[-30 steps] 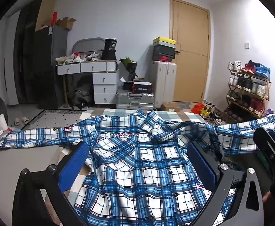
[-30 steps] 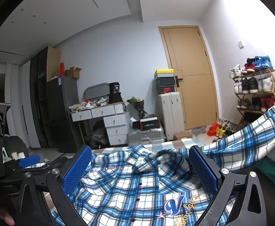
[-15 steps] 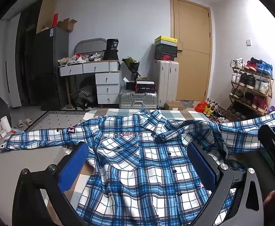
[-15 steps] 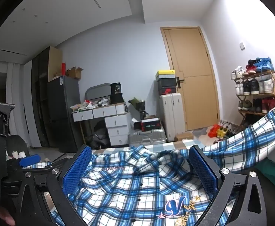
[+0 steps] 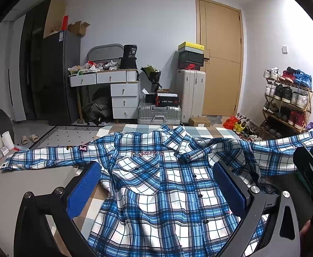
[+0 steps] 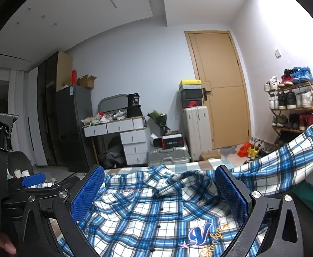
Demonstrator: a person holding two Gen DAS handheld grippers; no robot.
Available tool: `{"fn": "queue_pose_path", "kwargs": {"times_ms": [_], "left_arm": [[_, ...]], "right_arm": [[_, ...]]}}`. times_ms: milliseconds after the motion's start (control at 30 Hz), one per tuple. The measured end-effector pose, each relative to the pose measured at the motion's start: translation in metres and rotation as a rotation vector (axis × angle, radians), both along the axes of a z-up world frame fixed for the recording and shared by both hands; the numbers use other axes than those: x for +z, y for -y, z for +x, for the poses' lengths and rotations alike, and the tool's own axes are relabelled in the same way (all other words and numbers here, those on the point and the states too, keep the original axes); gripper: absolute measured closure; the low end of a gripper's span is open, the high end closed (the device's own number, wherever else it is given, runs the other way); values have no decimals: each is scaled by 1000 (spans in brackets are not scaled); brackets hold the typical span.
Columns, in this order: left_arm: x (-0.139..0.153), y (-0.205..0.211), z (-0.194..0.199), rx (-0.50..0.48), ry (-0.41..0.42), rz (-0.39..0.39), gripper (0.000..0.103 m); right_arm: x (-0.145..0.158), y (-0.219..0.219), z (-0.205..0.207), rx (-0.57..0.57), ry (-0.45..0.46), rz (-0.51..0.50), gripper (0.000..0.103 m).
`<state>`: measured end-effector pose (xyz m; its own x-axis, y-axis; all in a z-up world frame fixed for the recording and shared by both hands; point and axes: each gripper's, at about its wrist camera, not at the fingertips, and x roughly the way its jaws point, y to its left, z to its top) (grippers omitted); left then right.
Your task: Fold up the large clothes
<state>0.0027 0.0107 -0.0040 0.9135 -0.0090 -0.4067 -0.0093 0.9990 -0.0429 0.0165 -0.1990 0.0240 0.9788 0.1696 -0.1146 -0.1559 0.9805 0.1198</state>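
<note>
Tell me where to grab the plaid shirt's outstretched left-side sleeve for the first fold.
Grip the sleeve at its cuff, coming in from the left with the left gripper. The sleeve lies flat and straight on the table, so its free end probably lifts easily and swings across the plaid shirt.

Blue-and-white plaid button shirt (image 5: pixel 163 184) spreads across the checked bed surface (image 5: pixel 207 129); bare grey strip (image 5: pixel 28 184) along left edge passable.
</note>
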Motion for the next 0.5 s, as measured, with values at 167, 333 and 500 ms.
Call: {"fn": "queue_pose_path", "kwargs": {"times_ms": [167,333,500], "left_arm": [[0,-2,-1,2,1,-3,1],[0,0,-2,2,8,11,1],[0,3,-1,0,2,12,1]], "right_arm": [[0,-1,0,-2,-3,0,0],[-1,0,1,-2,-6,3,0],[-2,1,2,-3,-9,6,0]]}}
